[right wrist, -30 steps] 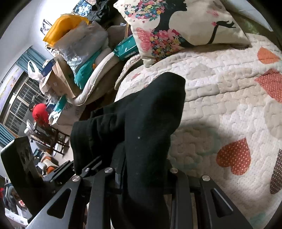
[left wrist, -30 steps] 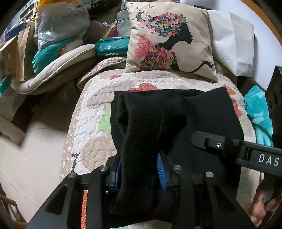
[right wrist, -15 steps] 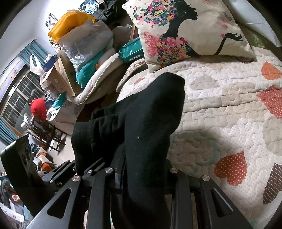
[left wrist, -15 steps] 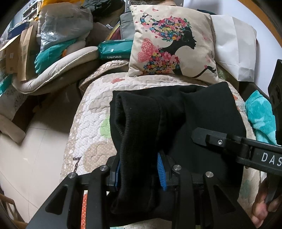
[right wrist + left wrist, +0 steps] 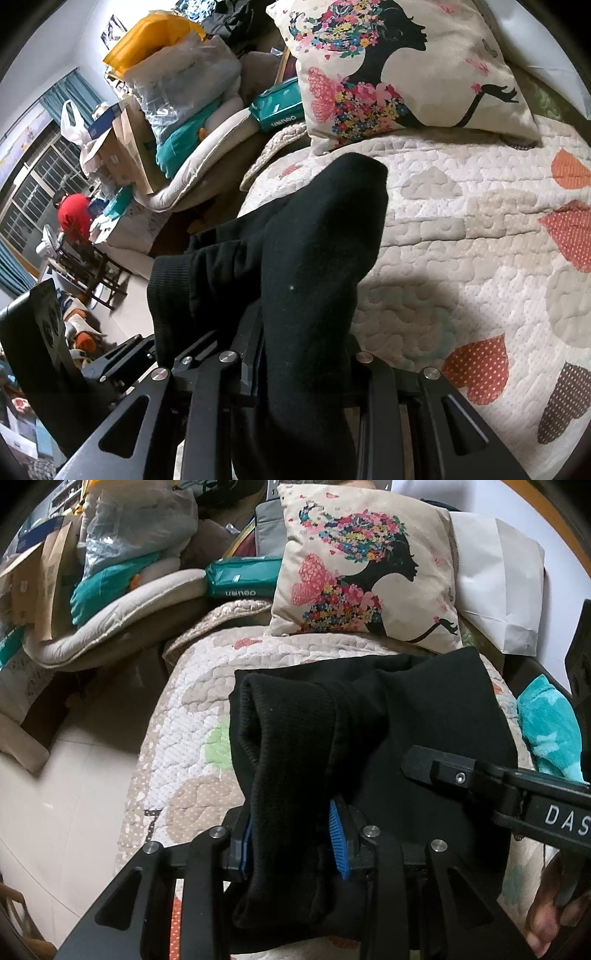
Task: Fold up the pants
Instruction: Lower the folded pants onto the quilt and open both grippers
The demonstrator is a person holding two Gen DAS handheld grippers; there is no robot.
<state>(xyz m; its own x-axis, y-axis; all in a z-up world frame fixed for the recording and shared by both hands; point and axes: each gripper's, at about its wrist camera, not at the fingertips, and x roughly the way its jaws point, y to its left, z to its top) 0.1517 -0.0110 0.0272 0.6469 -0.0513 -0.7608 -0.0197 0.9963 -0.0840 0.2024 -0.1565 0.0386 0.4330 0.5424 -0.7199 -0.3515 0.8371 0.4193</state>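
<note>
- Black pants [image 5: 424, 716] hang bunched above the quilted bed [image 5: 177, 716], clamped in the left tool [image 5: 293, 834] and right tool [image 5: 303, 365].
- A floral cushion [image 5: 362, 568] lies beyond.
- Only the right view shows a window [image 5: 26, 192].

A bed [image 5: 480, 236] under a quilted heart-print cover is filling the room, a floral cushion [image 5: 399, 66] leaning at its head. Left of the bed, bags and boxes [image 5: 173, 92] are piling up above pale floor [image 5: 74, 794]. Beyond them, daylight is coming through a barred window [image 5: 33, 192] with teal curtains [image 5: 70, 92].
</note>
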